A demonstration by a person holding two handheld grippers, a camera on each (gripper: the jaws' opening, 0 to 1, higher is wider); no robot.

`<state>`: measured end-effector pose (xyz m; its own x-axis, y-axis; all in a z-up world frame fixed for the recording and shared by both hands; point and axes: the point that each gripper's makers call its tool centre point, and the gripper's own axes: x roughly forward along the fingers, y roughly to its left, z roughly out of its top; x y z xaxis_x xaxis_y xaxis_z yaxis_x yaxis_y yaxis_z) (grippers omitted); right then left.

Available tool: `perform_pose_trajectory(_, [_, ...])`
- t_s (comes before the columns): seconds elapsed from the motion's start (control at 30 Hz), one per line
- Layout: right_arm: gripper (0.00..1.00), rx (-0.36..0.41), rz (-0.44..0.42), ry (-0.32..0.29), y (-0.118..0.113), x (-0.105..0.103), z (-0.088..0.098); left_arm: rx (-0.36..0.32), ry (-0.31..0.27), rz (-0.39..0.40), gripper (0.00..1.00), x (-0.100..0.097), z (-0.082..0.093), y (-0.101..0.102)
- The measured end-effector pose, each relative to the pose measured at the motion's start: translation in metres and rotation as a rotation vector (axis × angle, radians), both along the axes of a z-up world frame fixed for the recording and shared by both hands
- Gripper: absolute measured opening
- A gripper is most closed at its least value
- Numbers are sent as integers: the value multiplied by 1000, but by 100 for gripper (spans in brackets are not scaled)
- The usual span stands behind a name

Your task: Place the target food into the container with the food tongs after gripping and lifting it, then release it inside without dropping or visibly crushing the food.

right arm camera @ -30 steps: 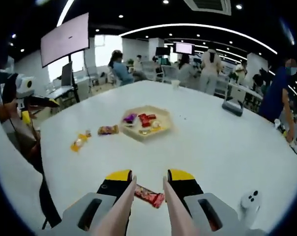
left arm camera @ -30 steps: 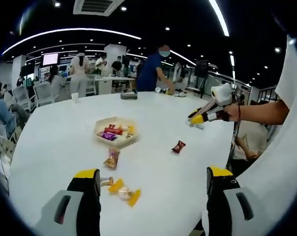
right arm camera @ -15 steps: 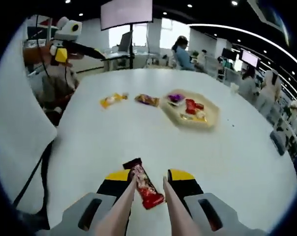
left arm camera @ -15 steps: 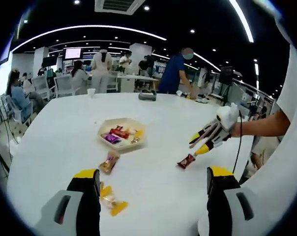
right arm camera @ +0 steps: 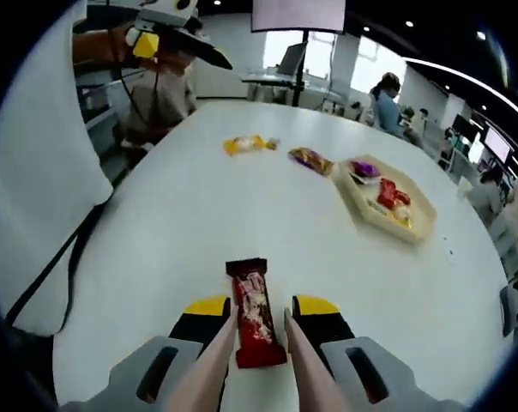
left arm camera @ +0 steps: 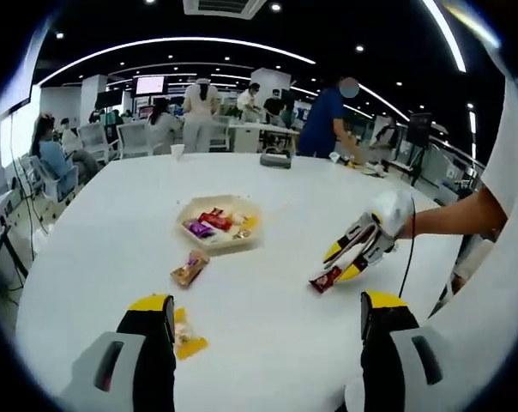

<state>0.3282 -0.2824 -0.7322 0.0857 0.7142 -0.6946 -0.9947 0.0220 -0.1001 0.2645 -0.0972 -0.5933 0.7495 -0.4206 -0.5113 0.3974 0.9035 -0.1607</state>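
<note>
The red snack bar (right arm camera: 255, 318) lies flat on the white surface (right arm camera: 242, 215), directly between the two tong arms (right arm camera: 209, 365) carried by the right hand-held gripper (right arm camera: 259, 319), its long axis running nearly along the tongs and away from the camera, the far end tipped slightly left. The arms flank the wrapper closely; whether they already touch or press it cannot be told, and the bar does not look lifted, so this reads as the closing stage of the grip. In the left gripper view the same bar (left arm camera: 325, 279) sits at the right gripper's tips (left arm camera: 340, 264), near the surface's edge on the person's side. The container (right arm camera: 389, 199), a shallow pale tray already holding several wrapped sweets, lies well apart, ahead and to the right, toward the middle of the surface. The stretch between is bare, so a carry looks unobstructed; two other wrapped snacks (right arm camera: 310, 159) lie off that line, ahead and left. The left hand-held gripper (left arm camera: 268, 322) hangs spread wide and empty above the near edge, farther from the bar, with a yellow wrapper (left arm camera: 187, 336) just beside its left jaw.
</note>
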Motion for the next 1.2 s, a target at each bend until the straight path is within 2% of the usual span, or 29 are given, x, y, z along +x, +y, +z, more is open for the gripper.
perform_pose_trajectory(0.3, [25,30,-14,46,3,0,-3,22,7,22,90,-4,1,-2])
perform_pose_trajectory(0.33, [24,33,-32,70,4,-2,-4,21,8,23,90,-4,1,-2])
perform_pose_trajectory(0.53, [20,31,-63,81,4,-2,-4,32,9,12,89,-1,2,-6])
perform_pose_trajectory(0.6, [20,39,-89,101,4,-1,-4,38,7,5,89,0,3,-7])
perform_pose_trajectory(0.93, [20,34,-132,125,5,-1,-4,41,-9,-19,89,0,7,-10])
perform_pose_trajectory(0.97, [20,36,-147,119,5,-1,-3,38,-9,-24,89,0,8,-9])
perform_pose_trajectory(1.0, [20,65,-179,158,7,-4,2,39,-10,-29,89,1,8,-8])
perform_pose_trajectory(1.03, [20,77,-200,160,8,-3,5,40,-10,-34,89,3,7,-6])
perform_pose_trajectory(1.07, [20,91,-220,126,8,2,9,38,-11,-42,89,4,7,-5])
perform_pose_trajectory(1.13, [20,100,-270,125,5,2,15,28,-13,-61,89,7,6,-4])
perform_pose_trajectory(1.2, [21,126,-325,168,5,0,21,24,-13,-98,89,13,3,-3])
